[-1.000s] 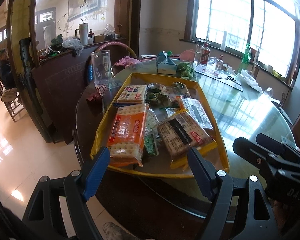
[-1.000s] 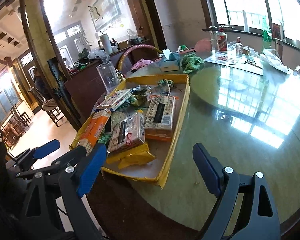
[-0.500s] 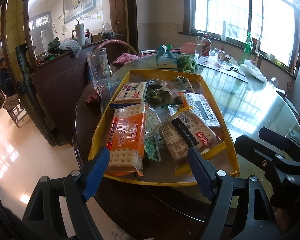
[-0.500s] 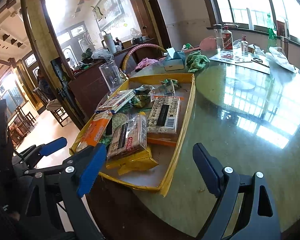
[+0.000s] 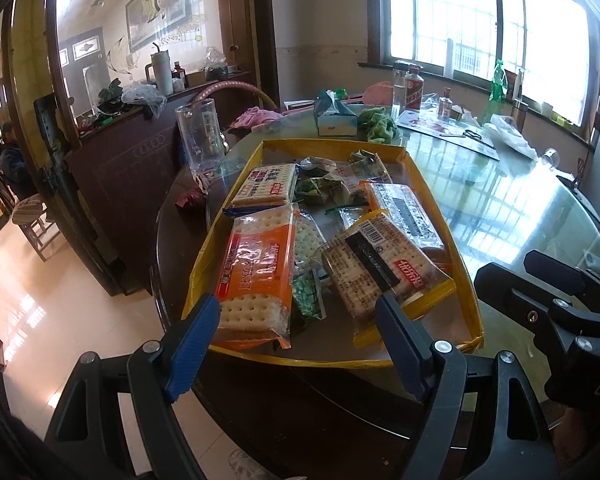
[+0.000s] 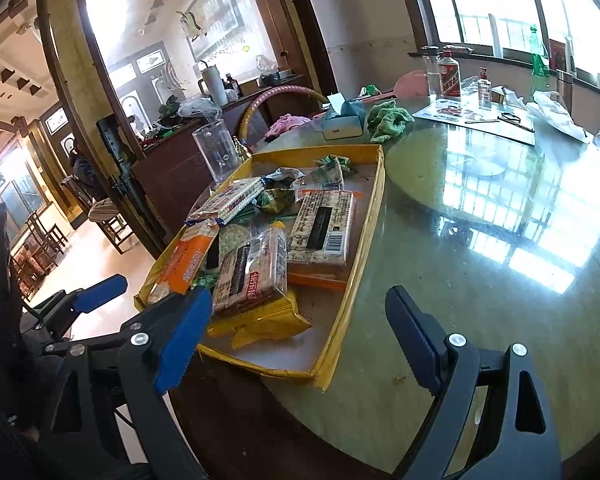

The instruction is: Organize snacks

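Observation:
A shallow yellow tray (image 5: 467, 280) sits at the near edge of a round glass-topped table (image 5: 512, 200). It holds several cracker packs: an orange one (image 5: 256, 272), a yellow-edged one (image 5: 376, 268), a blue-edged one (image 5: 266, 190), plus small green packets (image 5: 320, 190). My left gripper (image 5: 300, 340) is open and empty, just short of the tray's near rim. My right gripper (image 6: 300, 332) is open and empty at the tray's near right corner (image 6: 324, 376). The yellow-edged pack (image 6: 252, 276) lies closest to it.
A clear plastic pitcher (image 5: 200, 136) stands left of the tray. A tissue box (image 5: 336, 118), a green cloth (image 5: 378, 126), bottles (image 5: 412, 88) and papers lie at the table's far side. A dark cabinet (image 5: 112, 184) stands to the left.
Both grippers have moved a little closer to the tray, and its packs look larger. Both stay open and empty. Nothing in the tray has moved.

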`<action>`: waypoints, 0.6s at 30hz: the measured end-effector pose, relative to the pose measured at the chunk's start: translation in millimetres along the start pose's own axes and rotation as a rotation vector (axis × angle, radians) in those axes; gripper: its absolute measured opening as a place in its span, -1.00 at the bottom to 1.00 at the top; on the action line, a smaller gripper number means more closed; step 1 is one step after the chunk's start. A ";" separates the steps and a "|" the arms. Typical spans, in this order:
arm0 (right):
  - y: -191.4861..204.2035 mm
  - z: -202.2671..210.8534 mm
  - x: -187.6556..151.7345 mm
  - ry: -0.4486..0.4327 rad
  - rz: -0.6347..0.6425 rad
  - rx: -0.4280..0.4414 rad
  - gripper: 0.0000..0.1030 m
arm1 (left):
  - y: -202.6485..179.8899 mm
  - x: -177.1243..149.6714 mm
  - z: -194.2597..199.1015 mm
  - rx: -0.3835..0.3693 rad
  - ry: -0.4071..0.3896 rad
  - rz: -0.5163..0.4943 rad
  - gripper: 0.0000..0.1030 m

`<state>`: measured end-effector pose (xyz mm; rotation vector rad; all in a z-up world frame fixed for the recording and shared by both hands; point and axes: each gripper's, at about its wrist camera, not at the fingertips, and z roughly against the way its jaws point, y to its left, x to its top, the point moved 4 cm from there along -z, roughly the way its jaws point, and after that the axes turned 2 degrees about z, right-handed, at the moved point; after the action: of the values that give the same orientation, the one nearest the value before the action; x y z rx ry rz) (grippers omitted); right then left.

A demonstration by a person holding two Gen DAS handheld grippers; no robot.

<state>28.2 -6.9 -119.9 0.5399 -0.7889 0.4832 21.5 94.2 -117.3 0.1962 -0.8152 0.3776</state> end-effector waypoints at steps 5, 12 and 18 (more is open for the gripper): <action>-2.9 0.7 -1.0 0.001 -0.012 -0.014 0.72 | 4.0 -1.3 0.6 0.013 -0.001 0.006 0.56; -4.1 -2.6 -2.4 0.014 -0.019 -0.029 0.72 | 15.0 -1.4 1.6 0.041 -0.013 0.030 0.56; -0.2 -8.0 -3.4 0.030 -0.013 -0.038 0.72 | 22.3 -2.6 -1.7 0.038 -0.011 0.038 0.56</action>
<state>30.5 -2.8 -127.2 0.5011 -0.7642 0.4625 12.1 114.5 -119.8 0.2182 -0.8242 0.4283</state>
